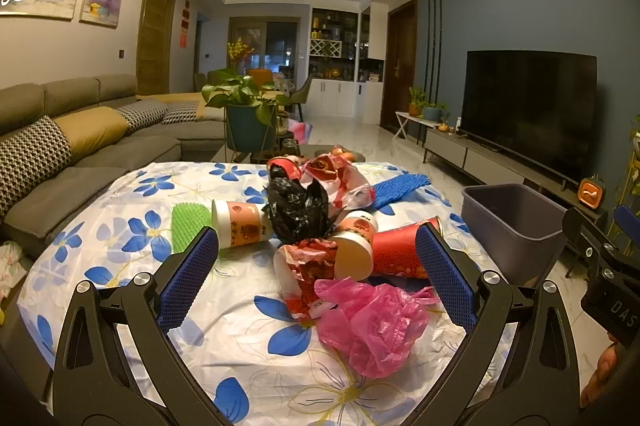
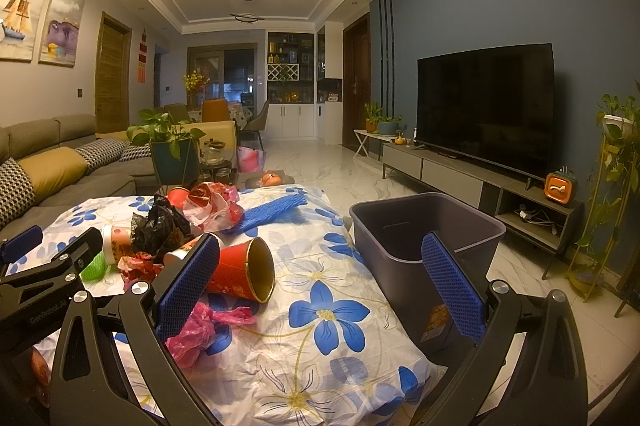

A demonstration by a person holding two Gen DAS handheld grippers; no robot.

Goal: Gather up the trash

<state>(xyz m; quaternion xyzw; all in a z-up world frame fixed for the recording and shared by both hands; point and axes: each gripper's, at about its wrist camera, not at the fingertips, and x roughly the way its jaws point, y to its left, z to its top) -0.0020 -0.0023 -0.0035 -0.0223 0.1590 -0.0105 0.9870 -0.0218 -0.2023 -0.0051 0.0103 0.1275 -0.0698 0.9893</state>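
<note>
A pile of trash lies on the flowered cloth [image 1: 120, 226]: a pink plastic bag [image 1: 372, 322], a black bag [image 1: 298, 207], paper cups [image 1: 240, 222], a red cup on its side [image 2: 240, 272], a green foam net [image 1: 188, 226] and a blue foam net [image 2: 272, 214]. My left gripper [image 1: 316, 258] is open and empty, just short of the pile, above the pink bag. My right gripper [image 2: 320, 266] is open and empty, between the red cup and the grey bin [image 2: 424, 238], which stands at the table's right edge.
A grey sofa [image 1: 60, 145] runs along the left. A potted plant [image 1: 244, 113] and a low table stand beyond the cloth. A TV [image 2: 484, 105] on a low cabinet lines the right wall, with marble floor between.
</note>
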